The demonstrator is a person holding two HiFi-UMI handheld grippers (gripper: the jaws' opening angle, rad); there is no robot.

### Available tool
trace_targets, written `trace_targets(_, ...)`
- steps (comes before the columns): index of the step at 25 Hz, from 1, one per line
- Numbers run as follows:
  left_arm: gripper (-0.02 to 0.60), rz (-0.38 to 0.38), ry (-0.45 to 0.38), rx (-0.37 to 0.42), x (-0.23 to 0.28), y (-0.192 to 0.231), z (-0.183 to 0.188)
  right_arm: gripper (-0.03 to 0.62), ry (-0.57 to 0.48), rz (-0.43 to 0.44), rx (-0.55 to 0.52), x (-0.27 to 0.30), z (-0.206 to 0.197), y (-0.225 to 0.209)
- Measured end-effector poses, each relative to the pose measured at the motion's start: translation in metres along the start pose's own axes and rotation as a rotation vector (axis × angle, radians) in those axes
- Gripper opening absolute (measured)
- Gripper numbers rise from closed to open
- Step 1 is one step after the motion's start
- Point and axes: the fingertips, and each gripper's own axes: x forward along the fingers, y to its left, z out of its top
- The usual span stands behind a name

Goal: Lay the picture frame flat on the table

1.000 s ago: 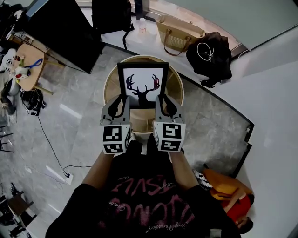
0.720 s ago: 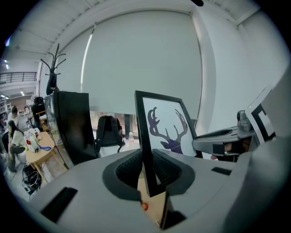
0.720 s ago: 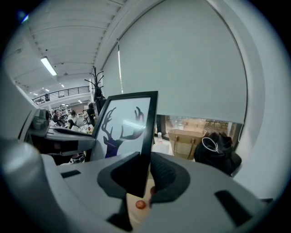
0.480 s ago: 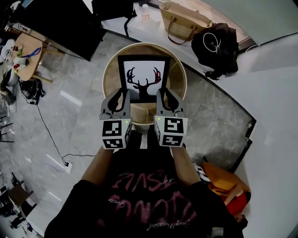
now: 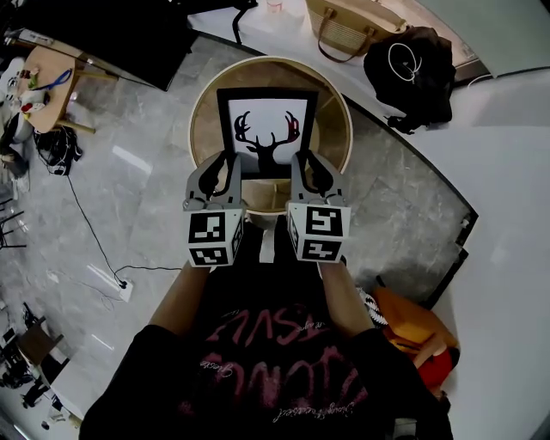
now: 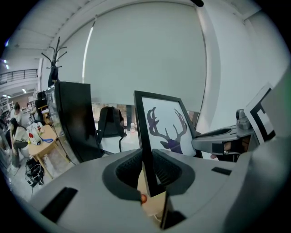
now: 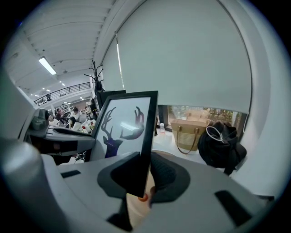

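Our left tool [image 6: 148, 170] is pinching the left edge of the picture frame [image 6: 166, 132] low down, with the black moulding caught between its ribbed pads. Our right tool [image 7: 144, 175] is clamped the same way on the frame's right edge. From the head view, the two tools [image 5: 225, 169] [image 5: 302, 169] sit side by side at the frame's lower corners, just as they did a second ago. Hardly anything has changed. The round tabletop [image 5: 202, 112] and the frame [image 5: 265, 129] have slid a little up the view together, which looks like our head shifting, not the frame moving. The frame still stands up over the middle of the tabletop with the deer print facing us. Its lower edge is hidden behind the tools, so we cannot tell whether it rests on the wood. We judge that the laying down has not begun and that tipping the frame over is still to be done. Further out on the floor, beyond the tabletop, a woven handbag [image 5: 352, 21] sits just beside a black bag [image 5: 412, 73]. An orange bag [image 5: 412, 339] lies near our right side. We cannot see what is in any of the three.
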Motion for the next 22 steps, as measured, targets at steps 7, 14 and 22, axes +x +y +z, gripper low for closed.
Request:
trace_targets(7, 0.072, 0.001, 0.04, -0.028, 0.005, -0.001, -0.019, 0.08, 0.037, 0.009, 0.006, 0.006, -0.018, -0.001)
trace_targets(14, 0.072, 0.005, 0.079, -0.055, 0.013, -0.001, -0.043, 0.08, 0.076, 0.019, 0.012, 0.013, -0.039, -0.001)
trace_targets(22, 0.072, 0.012, 0.116, -0.067, 0.021, 0.0, -0.063, 0.08, 0.113, 0.032, 0.028, 0.024, -0.06, -0.002)
